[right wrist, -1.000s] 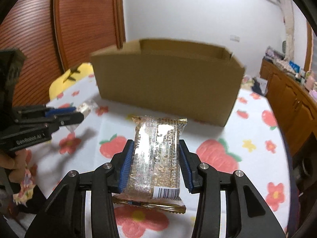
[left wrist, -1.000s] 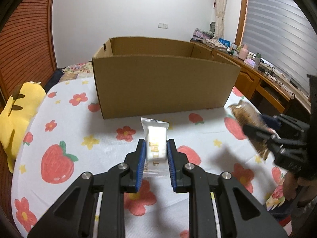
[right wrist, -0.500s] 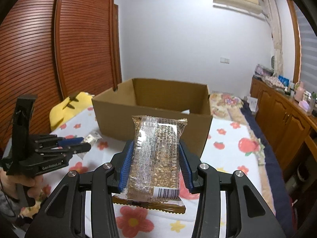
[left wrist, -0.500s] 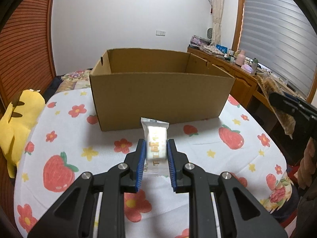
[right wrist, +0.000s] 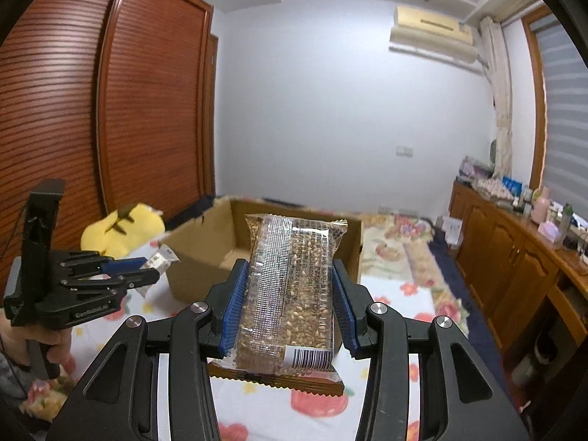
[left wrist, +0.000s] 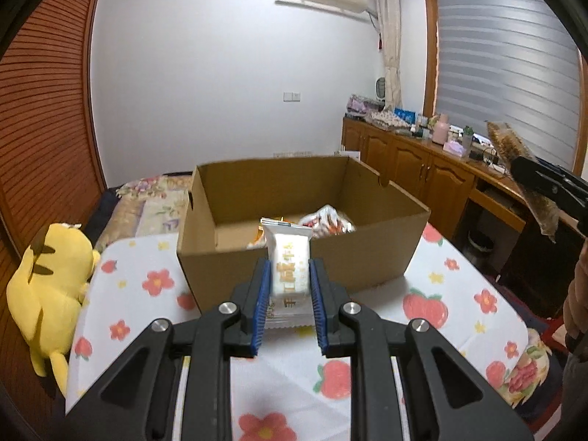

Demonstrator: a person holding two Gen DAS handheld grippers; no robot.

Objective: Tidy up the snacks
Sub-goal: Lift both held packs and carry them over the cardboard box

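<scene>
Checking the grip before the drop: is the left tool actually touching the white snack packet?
Touching. The left wrist view shows the left tool with both blue pads pressed against the sides of the white snack packet, held up off the table.

surface: table [left wrist: 459, 316] below me, under a white cloth [left wrist: 147, 294] printed with strawberries and flowers | on it: open cardboard box [left wrist: 294, 257] toward the far edge, flat on the cloth | beside left edge: yellow plush toy [left wrist: 47, 286] touching the cloth's edge; what bears it, I cannot tell
</scene>
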